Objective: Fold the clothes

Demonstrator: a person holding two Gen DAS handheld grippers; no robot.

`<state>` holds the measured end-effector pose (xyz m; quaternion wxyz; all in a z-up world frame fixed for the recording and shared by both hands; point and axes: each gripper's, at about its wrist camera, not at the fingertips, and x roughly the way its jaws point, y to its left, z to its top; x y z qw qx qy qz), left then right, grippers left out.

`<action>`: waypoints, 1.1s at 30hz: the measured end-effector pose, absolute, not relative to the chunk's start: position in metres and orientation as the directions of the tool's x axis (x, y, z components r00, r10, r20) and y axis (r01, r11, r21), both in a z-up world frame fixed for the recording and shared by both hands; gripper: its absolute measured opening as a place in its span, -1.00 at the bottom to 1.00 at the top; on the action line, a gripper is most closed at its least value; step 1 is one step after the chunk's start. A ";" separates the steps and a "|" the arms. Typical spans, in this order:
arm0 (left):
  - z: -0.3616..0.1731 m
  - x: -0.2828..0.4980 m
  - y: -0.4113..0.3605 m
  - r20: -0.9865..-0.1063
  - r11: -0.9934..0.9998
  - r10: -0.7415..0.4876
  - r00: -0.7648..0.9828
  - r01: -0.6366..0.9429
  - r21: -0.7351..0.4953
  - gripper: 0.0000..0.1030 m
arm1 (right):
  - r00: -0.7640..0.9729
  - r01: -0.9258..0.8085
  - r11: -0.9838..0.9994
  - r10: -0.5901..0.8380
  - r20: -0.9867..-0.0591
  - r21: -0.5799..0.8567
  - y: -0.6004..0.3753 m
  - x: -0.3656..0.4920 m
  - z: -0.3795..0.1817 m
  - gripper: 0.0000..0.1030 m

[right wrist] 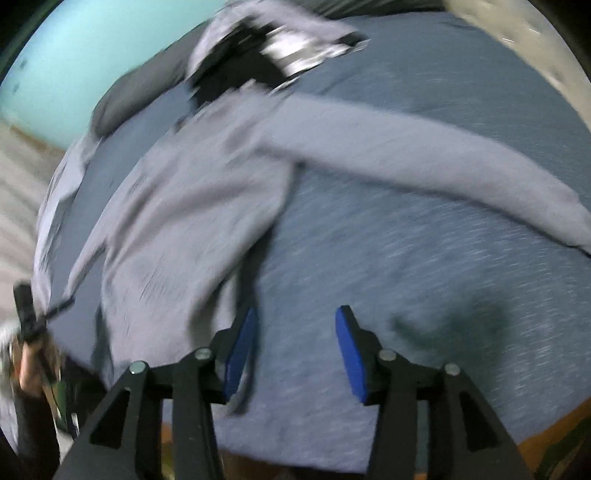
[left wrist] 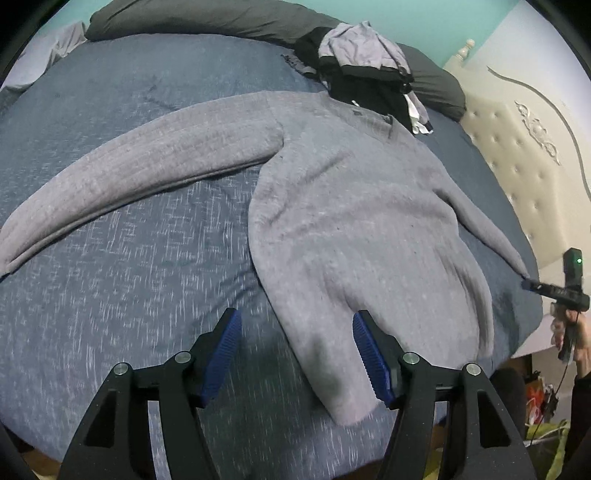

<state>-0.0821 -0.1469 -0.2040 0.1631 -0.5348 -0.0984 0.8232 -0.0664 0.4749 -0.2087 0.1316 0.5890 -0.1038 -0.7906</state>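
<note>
Motion blur smears the clothes pile (right wrist: 258,48); the sweater (right wrist: 177,206) sleeve runs past the right edge.

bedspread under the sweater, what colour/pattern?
Dark blue bedspread with fine white flecks, heathered; clearest in the left wrist view.

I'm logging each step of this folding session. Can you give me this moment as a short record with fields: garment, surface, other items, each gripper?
garment: grey sweater, spread flat, both sleeves stretched outward
surface: bed with blue bedspread
other items: pile of clothes beyond the collar; dark pillows at the far edge; white headboard
left gripper: open, above the sweater's hem corner, gripping nothing
right gripper: open, over bare bedspread beside the sweater's side edge, gripping nothing; view blurred
fold status: no fold visible yet
</note>
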 end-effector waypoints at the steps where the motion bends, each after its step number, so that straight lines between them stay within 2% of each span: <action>1: -0.201 -0.078 -0.147 -0.846 -0.927 0.376 -0.378 -0.168 -0.336 0.31 | -0.244 0.116 -0.944 -0.329 -0.912 0.309 0.461 -0.061 -0.213 -0.08; 10: -0.186 -0.056 -0.150 -0.844 -0.922 0.385 -0.373 -0.189 -0.337 0.35 | -0.106 0.238 -0.914 -0.362 -0.926 0.330 0.388 -0.044 -0.247 -0.08; 16: -0.211 -0.057 -0.145 -0.877 -0.921 0.385 -0.288 -0.175 -0.347 0.38 | -0.073 0.265 -0.917 -0.327 -0.942 0.298 0.369 -0.045 -0.261 -0.08; 18: -0.225 -0.059 -0.143 -0.885 -0.918 0.393 -0.249 -0.154 -0.365 0.38 | -0.072 0.280 -0.915 -0.321 -0.944 0.289 0.367 -0.044 -0.264 -0.23; 20: -0.234 -0.059 -0.139 -0.884 -0.911 0.410 -0.225 -0.147 -0.386 0.38 | -0.069 0.291 -0.910 -0.327 -0.943 0.294 0.366 -0.043 -0.265 -0.52; 23: -0.249 -0.062 -0.129 -0.894 -0.912 0.405 -0.189 -0.152 -0.381 0.38 | -0.073 0.307 -0.906 -0.327 -0.942 0.291 0.365 -0.040 -0.265 -0.79; 26: -0.267 -0.064 -0.119 -0.910 -0.917 0.390 -0.142 -0.148 -0.370 0.38 | -0.103 0.308 -0.908 -0.327 -0.939 0.283 0.369 -0.039 -0.259 -0.90; 33: -0.294 -0.063 -0.105 -0.918 -0.916 0.388 -0.082 -0.147 -0.374 0.38 | -0.179 0.271 -0.915 -0.354 -0.918 0.300 0.391 -0.044 -0.237 -0.93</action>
